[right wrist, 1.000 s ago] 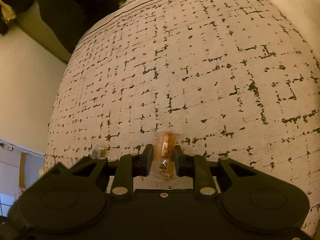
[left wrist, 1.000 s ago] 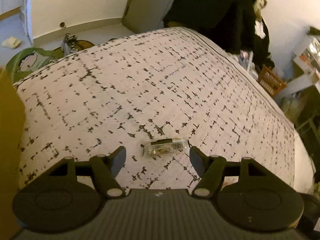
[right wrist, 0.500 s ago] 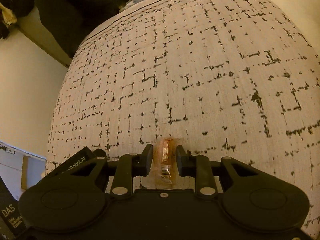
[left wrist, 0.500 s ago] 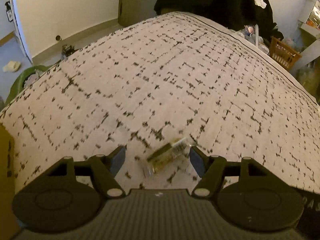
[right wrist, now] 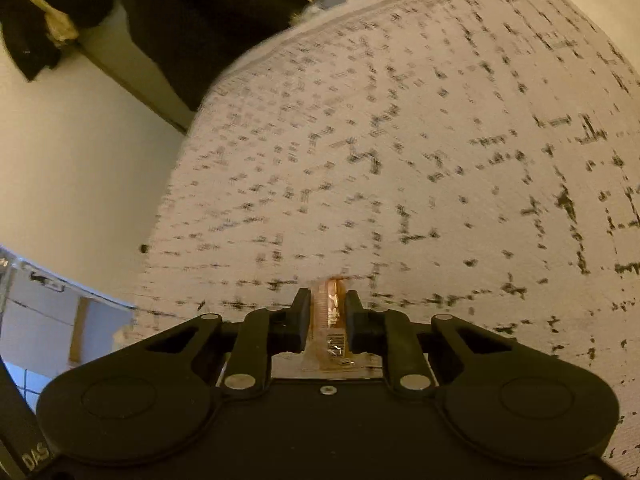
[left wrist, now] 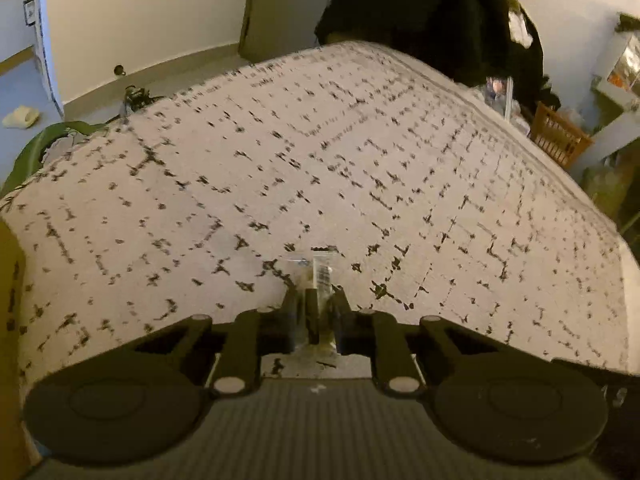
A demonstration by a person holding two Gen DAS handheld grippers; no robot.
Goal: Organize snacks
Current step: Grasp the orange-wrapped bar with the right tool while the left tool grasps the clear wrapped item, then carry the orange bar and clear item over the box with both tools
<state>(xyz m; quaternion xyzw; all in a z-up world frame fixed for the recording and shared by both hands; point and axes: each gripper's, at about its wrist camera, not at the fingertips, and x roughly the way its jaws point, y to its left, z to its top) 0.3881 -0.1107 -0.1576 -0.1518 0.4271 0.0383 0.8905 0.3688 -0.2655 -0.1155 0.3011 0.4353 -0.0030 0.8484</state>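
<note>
A small clear snack packet (left wrist: 317, 270) with a barcode stands lengthwise between the fingers of my left gripper (left wrist: 315, 294), which is shut on it just above the white cloth with black dashes (left wrist: 320, 140). In the right wrist view an orange snack packet (right wrist: 336, 350) sits between the pads of my right gripper (right wrist: 327, 296). Its jaws are closing tighter on the packet, and the pads press on both sides. The same patterned cloth (right wrist: 400, 160) lies beneath it.
A yellow-brown box (left wrist: 8, 320) stands at the left edge. Beyond the cloth's far right edge is a wicker basket (left wrist: 560, 140); dark clothing (left wrist: 420, 8) hangs behind. Green leaves (left wrist: 36, 148) and floor lie far left. The other gripper's black body (right wrist: 16, 440) shows bottom left.
My left gripper has shut on the clear packet, which turned from crosswise to lengthwise between the fingers. The right gripper keeps the orange packet and has tilted a little.
</note>
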